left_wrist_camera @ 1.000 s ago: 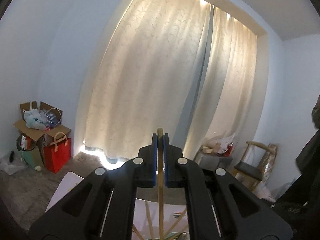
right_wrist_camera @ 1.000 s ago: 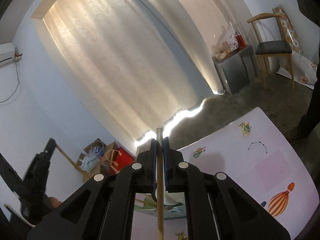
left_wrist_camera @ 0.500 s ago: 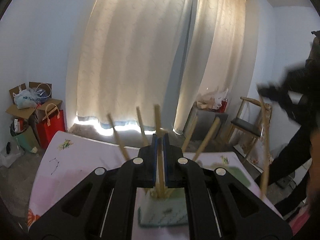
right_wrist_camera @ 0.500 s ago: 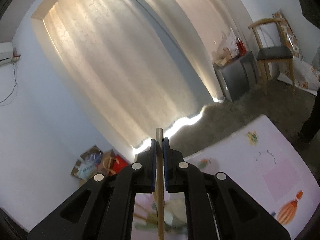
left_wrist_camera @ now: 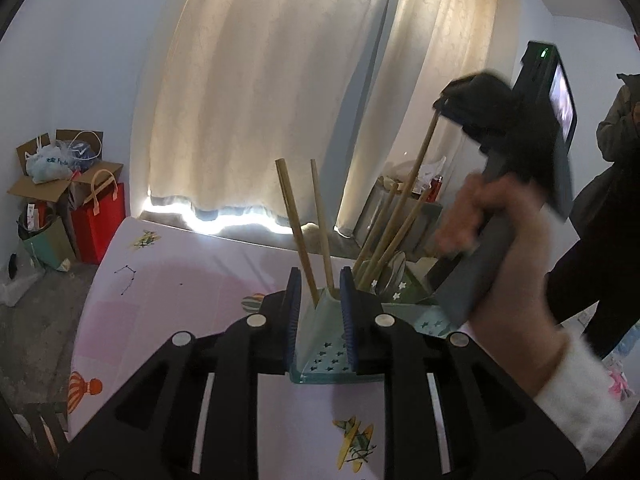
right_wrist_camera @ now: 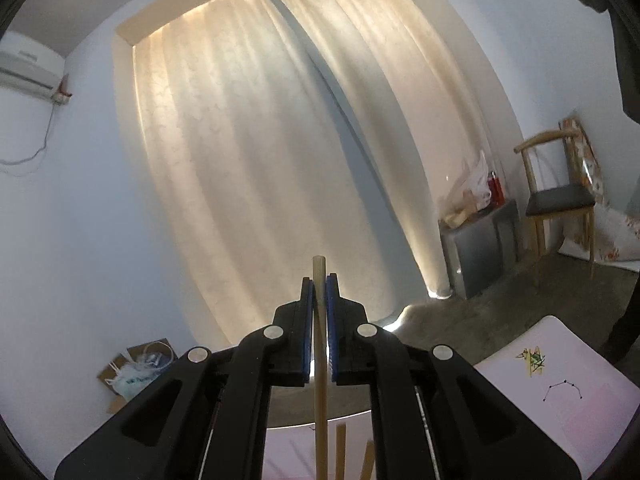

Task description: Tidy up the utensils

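Pink printed tablecloth [left_wrist_camera: 168, 304] carries the pale-green star-patterned utensil holder [left_wrist_camera: 320, 344]. Left gripper [left_wrist_camera: 319, 312], jaws just parted, frees its wooden chopstick [left_wrist_camera: 298, 236]; right gripper [right_wrist_camera: 319, 328] clamps another chopstick [right_wrist_camera: 320, 400], next lowered into the holder.

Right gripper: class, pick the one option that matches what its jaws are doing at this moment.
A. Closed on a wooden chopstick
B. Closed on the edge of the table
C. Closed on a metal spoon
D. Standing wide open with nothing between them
A: in the right wrist view the right gripper has its blue pads pressed against a wooden chopstick that runs up between them.
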`<state>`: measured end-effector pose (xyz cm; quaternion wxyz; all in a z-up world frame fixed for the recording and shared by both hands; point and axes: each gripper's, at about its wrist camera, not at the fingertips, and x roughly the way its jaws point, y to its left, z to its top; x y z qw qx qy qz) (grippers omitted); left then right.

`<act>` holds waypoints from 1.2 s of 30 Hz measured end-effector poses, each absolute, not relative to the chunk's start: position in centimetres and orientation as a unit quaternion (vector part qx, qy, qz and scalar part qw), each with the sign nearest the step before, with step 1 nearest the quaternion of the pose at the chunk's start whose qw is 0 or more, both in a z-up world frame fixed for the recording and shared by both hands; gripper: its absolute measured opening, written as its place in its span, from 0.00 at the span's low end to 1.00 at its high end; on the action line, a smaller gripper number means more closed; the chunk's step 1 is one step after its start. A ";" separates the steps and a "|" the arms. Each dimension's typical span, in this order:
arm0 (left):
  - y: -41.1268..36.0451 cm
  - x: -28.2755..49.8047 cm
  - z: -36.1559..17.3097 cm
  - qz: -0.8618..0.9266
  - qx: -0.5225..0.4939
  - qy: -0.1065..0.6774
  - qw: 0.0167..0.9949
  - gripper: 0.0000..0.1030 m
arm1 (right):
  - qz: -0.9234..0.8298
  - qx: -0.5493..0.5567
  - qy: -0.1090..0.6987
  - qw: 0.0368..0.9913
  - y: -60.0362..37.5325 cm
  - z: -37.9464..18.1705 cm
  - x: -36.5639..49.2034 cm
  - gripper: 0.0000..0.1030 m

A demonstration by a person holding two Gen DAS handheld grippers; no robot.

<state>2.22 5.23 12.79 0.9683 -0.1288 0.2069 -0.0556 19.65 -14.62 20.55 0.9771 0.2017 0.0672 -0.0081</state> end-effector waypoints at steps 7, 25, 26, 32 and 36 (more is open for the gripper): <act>5.3 2.4 12.6 -0.048 -0.131 0.220 0.966 0.17 | -0.033 0.114 0.003 0.993 -10.7 16.4 14.5 0.07; 2.3 1.2 12.3 -0.040 -0.102 0.224 0.968 0.25 | 0.013 0.139 0.122 0.983 -15.2 13.8 6.9 0.46; 2.1 1.1 12.1 -0.040 -0.104 0.228 0.967 0.25 | 0.014 0.140 0.139 0.980 -15.8 13.6 6.5 0.48; 0.8 0.2 11.4 -0.040 -0.095 0.235 0.966 0.32 | 0.013 0.191 0.290 0.938 -20.8 8.4 2.6 0.50; -0.6 -0.4 11.8 -0.027 -0.068 0.229 0.971 0.43 | 0.040 0.162 0.364 0.916 -22.3 6.5 2.2 0.54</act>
